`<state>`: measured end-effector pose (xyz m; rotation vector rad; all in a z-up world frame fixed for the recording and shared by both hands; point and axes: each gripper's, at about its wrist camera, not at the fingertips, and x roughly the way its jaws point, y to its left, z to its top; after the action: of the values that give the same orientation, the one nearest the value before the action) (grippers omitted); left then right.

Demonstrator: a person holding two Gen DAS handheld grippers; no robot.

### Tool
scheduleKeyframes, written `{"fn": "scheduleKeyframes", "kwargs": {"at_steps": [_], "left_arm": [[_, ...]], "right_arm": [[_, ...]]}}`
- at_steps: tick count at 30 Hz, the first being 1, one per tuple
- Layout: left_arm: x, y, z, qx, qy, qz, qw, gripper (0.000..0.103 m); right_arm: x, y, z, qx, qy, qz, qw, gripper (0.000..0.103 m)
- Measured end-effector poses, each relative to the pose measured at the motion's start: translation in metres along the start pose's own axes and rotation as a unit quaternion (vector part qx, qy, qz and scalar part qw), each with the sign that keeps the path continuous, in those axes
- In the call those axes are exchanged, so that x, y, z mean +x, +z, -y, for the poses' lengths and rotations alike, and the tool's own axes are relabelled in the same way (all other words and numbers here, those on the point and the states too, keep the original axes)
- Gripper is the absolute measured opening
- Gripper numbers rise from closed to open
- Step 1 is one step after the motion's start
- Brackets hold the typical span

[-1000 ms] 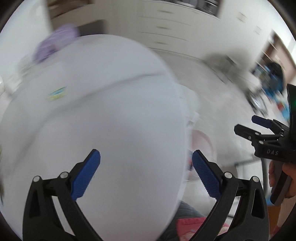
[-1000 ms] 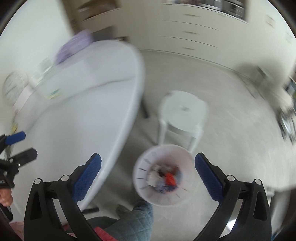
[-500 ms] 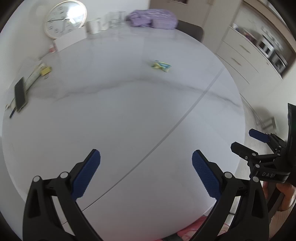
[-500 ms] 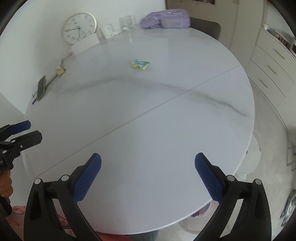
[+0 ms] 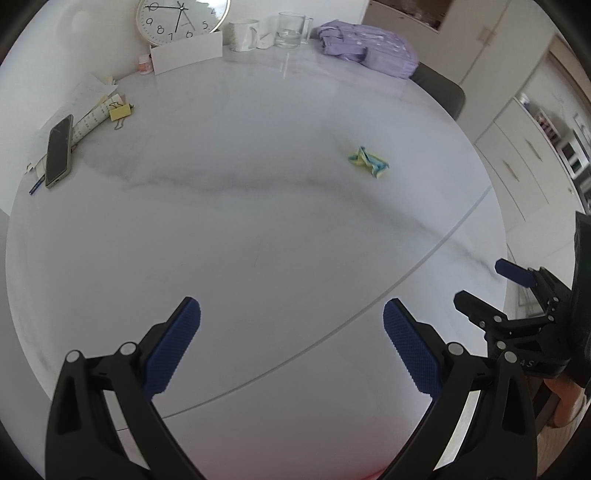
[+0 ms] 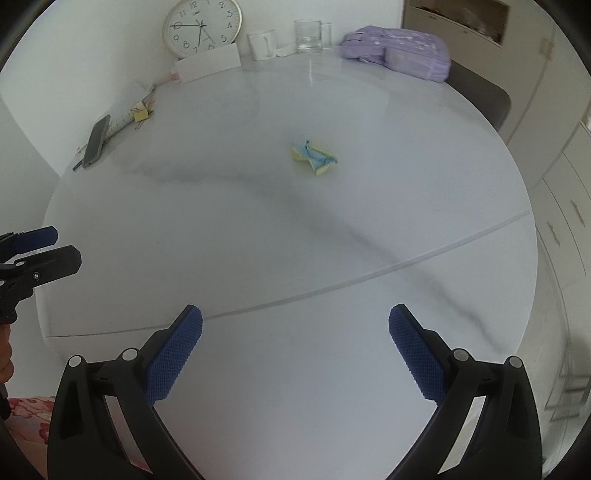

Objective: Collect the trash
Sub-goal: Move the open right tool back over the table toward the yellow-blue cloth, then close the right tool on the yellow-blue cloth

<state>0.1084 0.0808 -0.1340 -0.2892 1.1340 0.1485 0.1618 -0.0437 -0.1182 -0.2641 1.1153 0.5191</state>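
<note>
A round white marbled table (image 5: 258,229) (image 6: 295,229) fills both views, with a thin seam crossing its near half. At 1 o'clock on its far edge lies a bundle of purple cloth (image 5: 369,44) (image 6: 397,48), with a dark chair back (image 6: 476,96) just behind it. At 11 o'clock a round wall clock (image 5: 181,18) (image 6: 201,27) stands behind a white box (image 5: 186,55) (image 6: 208,62), and at 12 o'clock a white mug (image 5: 242,33) (image 6: 262,43) and a clear glass mug (image 5: 291,29) (image 6: 310,35) sit side by side. At 10 o'clock a dark phone (image 5: 59,149) (image 6: 96,140) rests on loose papers near the rim. The left hand-held gripper (image 5: 291,339) and the right hand-held gripper (image 6: 295,345) both hover above the near edge, each with its blue-padded fingers spread wide apart and nothing between them. The trash, a crumpled yellow and blue wrapper (image 5: 368,161) (image 6: 314,157), lies alone on the bare table past the middle, at 1 o'clock from the left hand-held gripper and at 12 o'clock from the right, well apart from both.
</note>
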Motion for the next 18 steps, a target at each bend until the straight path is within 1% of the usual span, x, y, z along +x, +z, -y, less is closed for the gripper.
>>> {"fn": "scheduleKeyframes", "kwargs": {"at_steps": [5, 10, 13, 18], "left_arm": [[0.018, 0.03, 0.006, -0.034, 0.016, -0.012, 0.9992, 0.095], [0.043, 0.053, 0.01, -0.08, 0.025, -0.031, 0.996, 0.095], [0.056, 0.063, 0.012, -0.11, 0.019, -0.041, 0.9929, 0.095], [0.076, 0.074, 0.015, -0.147, 0.012, -0.051, 0.9878, 0.095]], "right_arm": [[0.033, 0.055, 0.017, -0.048, 0.01, -0.001, 0.999, 0.1], [0.071, 0.106, 0.03, -0.087, 0.024, -0.007, 0.996, 0.1], [0.096, 0.131, 0.036, -0.107, 0.039, -0.02, 0.993, 0.1], [0.134, 0.158, 0.035, -0.155, 0.05, -0.042, 0.986, 0.1]]}}
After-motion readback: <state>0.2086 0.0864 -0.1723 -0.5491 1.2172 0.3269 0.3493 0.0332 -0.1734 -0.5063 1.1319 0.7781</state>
